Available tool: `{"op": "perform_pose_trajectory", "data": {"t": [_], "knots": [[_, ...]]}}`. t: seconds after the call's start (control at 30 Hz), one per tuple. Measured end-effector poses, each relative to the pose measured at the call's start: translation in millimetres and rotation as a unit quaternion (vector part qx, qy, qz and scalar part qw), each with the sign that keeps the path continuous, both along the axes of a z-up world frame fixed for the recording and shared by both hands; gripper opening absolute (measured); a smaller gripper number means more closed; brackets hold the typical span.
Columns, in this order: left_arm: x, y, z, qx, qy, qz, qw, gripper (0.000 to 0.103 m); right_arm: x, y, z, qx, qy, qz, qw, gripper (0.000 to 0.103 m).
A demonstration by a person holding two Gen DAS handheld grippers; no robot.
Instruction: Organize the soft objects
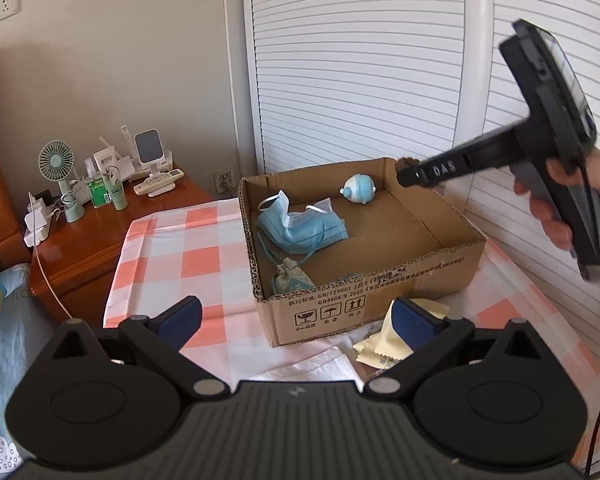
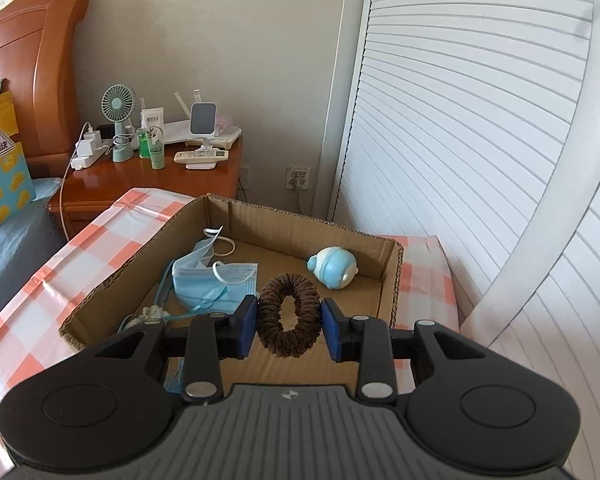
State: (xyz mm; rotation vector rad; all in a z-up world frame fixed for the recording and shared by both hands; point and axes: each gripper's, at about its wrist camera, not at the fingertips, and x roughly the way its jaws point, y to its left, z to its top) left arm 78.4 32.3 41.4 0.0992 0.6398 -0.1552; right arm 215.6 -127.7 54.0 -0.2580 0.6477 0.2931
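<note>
A brown scrunchie [image 2: 289, 315] hangs between the blue pads of my right gripper [image 2: 289, 326], which is shut on it above the cardboard box [image 2: 392, 280]. In the box lie blue face masks [image 2: 214, 282], a light blue round toy [image 2: 333, 267] and a small teal pouch [image 1: 291, 278]. My left gripper [image 1: 296, 322] is open and empty, in front of the box's near wall [image 1: 364, 300]. A pale yellow cloth [image 1: 384, 350] lies on the checked cover by its right finger. The right gripper [image 1: 406, 174] also shows in the left wrist view over the box's far corner.
The box sits on a pink-and-white checked cover [image 1: 180, 248]. A wooden nightstand [image 2: 148, 178] at the back left holds a small fan [image 2: 118, 106], chargers, bottles and remotes. White slatted doors [image 2: 460, 140] stand behind and to the right.
</note>
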Motion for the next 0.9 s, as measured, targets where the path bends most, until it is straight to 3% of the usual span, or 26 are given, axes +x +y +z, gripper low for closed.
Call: {"op": "perform_pose_trajectory", "data": {"t": [0.07,0.13,0.2,0.27,0.57,0.9], "knots": [[-4,3,-3,0.001,0.004,-0.001,1.0000,0.101,16,3,1,0.002,0.001,-0.007,1.000,0.039],[-6,5,-7,0.002,0.011,0.004,0.9999,0.101,31,6,2,0.006,-0.005,-0.019,1.000,0.047],[-7,6,-10,0.002,0.018,0.009,0.9998,0.101,42,9,0,0.002,-0.010,-0.033,0.999,0.076],[-10,8,-13,0.003,0.024,0.012,0.9996,0.101,48,11,-3,-0.007,-0.012,-0.043,0.999,0.092],[-17,14,-21,0.005,0.041,0.020,0.9989,0.101,28,4,-1,-0.004,-0.013,-0.050,0.999,0.103],[-29,14,-14,-0.001,0.036,0.027,0.9990,0.101,-27,-10,11,0.004,-0.029,-0.080,0.996,0.103]]}}
